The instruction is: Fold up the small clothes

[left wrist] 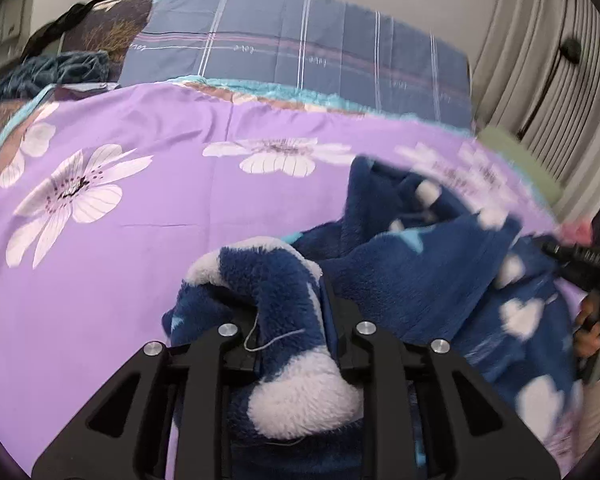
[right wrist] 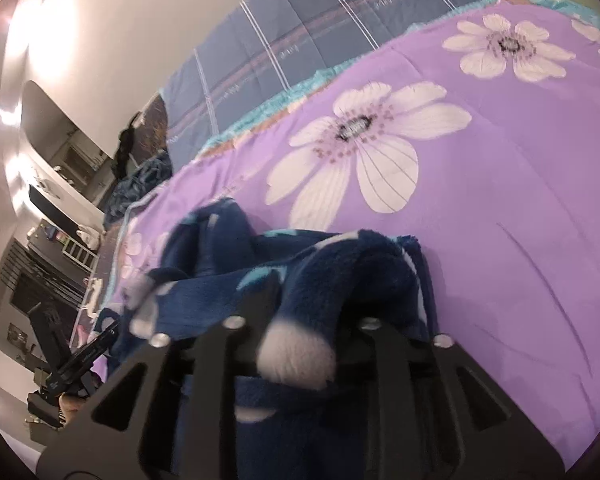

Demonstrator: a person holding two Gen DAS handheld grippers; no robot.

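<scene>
Fluffy blue cloth is bunched between the left gripper and the right gripper. Both are partly open; grip cannot be told. Soft and light, it should be held by its edges

The purple sheet lies bare and flat across the bed's middle and far side, open for passage. The fleece heaps up at the near edge. A folded quilt blocks the wall side.
</scene>
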